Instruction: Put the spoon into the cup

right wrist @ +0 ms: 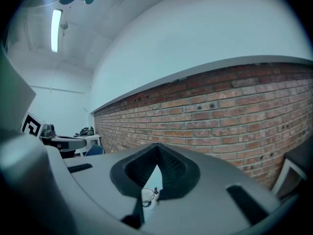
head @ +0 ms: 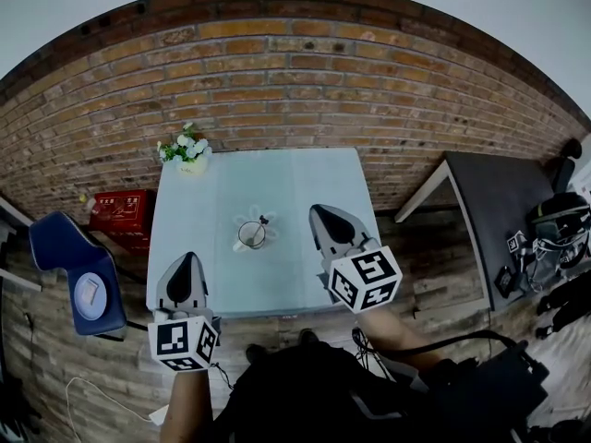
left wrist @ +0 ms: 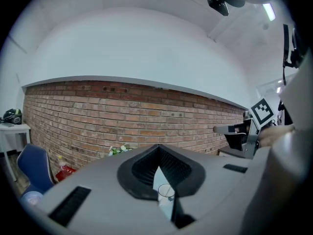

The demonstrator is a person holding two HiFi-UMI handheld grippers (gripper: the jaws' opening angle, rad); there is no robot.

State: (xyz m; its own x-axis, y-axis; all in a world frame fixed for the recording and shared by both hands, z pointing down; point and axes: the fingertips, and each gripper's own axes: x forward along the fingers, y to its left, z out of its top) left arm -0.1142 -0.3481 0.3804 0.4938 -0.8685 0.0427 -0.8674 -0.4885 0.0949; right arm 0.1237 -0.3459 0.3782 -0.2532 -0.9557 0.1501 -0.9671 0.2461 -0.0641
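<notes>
Already the small dark-handled spoon point(head: 264, 220) stands in the clear glass cup point(head: 251, 236) at the middle of the pale rectangular surface point(head: 189, 215), while the left gripper point(head: 187, 260) at lower left and the right gripper point(head: 320, 213) right of centre hover with fingers together, holding nothing

Lab room: brick wall point(head: 277, 81), equipment desk point(head: 503, 201)

Red brick wall point(head: 277, 81) behind pale table point(head: 277, 284), blue chair point(head: 60, 247), wooden floor point(head: 434, 266).
</notes>
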